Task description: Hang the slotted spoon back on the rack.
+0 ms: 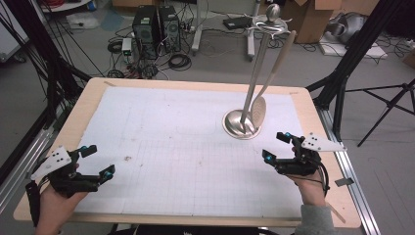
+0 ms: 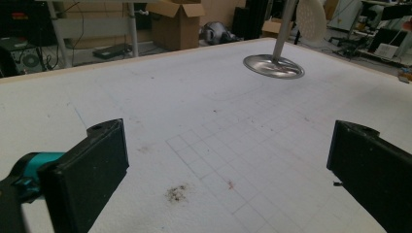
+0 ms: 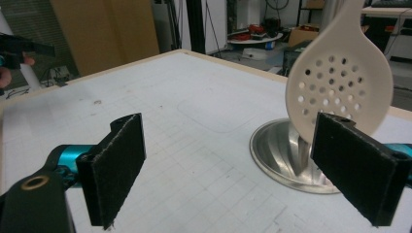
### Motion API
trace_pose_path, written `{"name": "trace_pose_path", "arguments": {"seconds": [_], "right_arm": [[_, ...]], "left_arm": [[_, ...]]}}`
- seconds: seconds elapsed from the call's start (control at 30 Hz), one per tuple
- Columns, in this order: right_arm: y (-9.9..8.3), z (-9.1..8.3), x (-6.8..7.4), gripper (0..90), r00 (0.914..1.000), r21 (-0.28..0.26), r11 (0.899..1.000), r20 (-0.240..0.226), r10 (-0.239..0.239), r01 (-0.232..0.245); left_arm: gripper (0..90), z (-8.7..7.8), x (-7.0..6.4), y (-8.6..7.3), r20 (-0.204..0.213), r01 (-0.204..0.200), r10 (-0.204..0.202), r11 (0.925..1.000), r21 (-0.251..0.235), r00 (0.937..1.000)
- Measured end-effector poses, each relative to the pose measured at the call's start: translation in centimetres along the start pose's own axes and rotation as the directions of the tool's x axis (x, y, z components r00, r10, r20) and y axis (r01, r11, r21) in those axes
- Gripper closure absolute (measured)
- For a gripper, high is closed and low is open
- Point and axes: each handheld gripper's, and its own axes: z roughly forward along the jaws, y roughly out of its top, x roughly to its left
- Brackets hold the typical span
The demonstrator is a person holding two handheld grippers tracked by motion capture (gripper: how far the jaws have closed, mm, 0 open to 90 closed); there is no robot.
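A metal utensil stand [image 1: 241, 123] rises from its round base on the right half of the white mat; its base [image 2: 273, 66] also appears far off in the left gripper view. A cream slotted spoon [image 1: 258, 110] hangs from the stand's top hook, its perforated bowl [image 3: 340, 80] just above the base [image 3: 282, 155]. My right gripper [image 1: 277, 147] is open near the table's right edge, just short of the stand, nothing between its jaws. My left gripper [image 1: 98, 161] is open at the front left corner, also holding nothing.
The wooden table [image 1: 313, 112] carries a white gridded mat [image 1: 186, 147] with a small brown stain [image 2: 177, 192]. Beyond the table stand computer towers [image 1: 155, 29], cables, cardboard boxes [image 1: 313, 19] and black tripod legs [image 1: 352, 54].
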Motion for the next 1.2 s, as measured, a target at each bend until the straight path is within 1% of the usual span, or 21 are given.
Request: {"name": "trace_pose_path", "arguments": {"seconds": [0.1, 0.37, 0.5, 0.53, 0.7, 0.87, 1.0, 1.07, 1.1, 1.13, 1.17, 1.2], "right_arm": [[-0.4, -0.1, 0.0, 11.6, 1.0000, 0.006, 1.000, -0.002, -0.008, 0.008], [-1.8, -0.5, 0.1, 11.5, 0.9999, 0.020, 1.000, -0.015, -0.003, 0.004], [-2.3, -0.8, 0.4, 11.5, 0.9998, -0.007, 1.000, -0.004, 0.020, -0.020], [-2.3, -0.9, 0.4, 11.5, 0.9999, -0.015, 1.000, 0.001, 0.015, -0.015], [-2.8, -1.5, 0.6, 11.5, 0.9996, -0.029, 0.999, 0.019, 0.023, -0.022], [-3.8, -2.0, 0.6, 11.5, 0.9986, -0.004, 1.000, 0.047, 0.024, -0.024], [-4.4, -2.3, 0.5, 11.5, 0.9975, -0.005, 1.000, 0.063, 0.031, -0.030], [-4.5, -2.4, 0.5, 11.5, 0.9964, 0.003, 1.000, 0.080, 0.030, -0.030], [-4.6, -2.5, 0.6, 11.5, 0.9964, 0.002, 0.999, 0.075, 0.039, -0.039], [-4.6, -2.6, 0.5, 11.5, 0.9969, -0.004, 1.000, 0.074, 0.027, -0.027], [-4.6, -2.7, 0.5, 11.5, 0.9967, 0.000, 0.999, 0.075, 0.032, -0.032], [-4.7, -2.9, 0.5, 11.5, 0.9966, -0.001, 1.000, 0.078, 0.027, -0.027]], "left_arm": [[1.7, 0.0, 0.1, -0.1, -0.003, 0.002, -0.002, 1.0000, 0.001, 1.0000], [1.7, 0.0, 0.2, -0.1, 0.000, 0.000, 0.000, 1.0000, 0.001, 1.0000], [1.7, 0.1, 0.2, -0.2, 0.002, 0.001, -0.001, 1.0000, -0.001, 1.0000], [1.8, 0.1, 0.2, -0.2, 0.003, 0.002, -0.002, 1.0000, -0.002, 1.0000], [1.7, -0.1, 0.4, -0.1, 0.004, 0.004, -0.004, 1.0000, -0.007, 1.0000], [1.7, 0.0, 0.4, -0.2, 0.010, 0.008, -0.008, 0.9999, -0.006, 0.9999], [1.8, 0.1, 0.5, -0.3, 0.032, 0.013, -0.013, 0.9998, -0.013, 0.9994], [1.7, 0.1, 0.5, -0.4, 0.032, 0.014, -0.013, 0.9998, -0.014, 0.9994], [1.7, 0.1, 0.6, -0.4, 0.032, 0.015, -0.014, 0.9998, -0.015, 0.9994], [1.7, 0.1, 0.6, -0.4, 0.032, 0.016, -0.016, 0.9997, -0.016, 0.9994], [1.7, 0.0, 0.6, -0.4, 0.032, 0.016, -0.015, 0.9997, -0.017, 0.9994], [1.7, 0.0, 0.7, -0.4, 0.030, 0.017, -0.016, 0.9997, -0.018, 0.9994]]}}
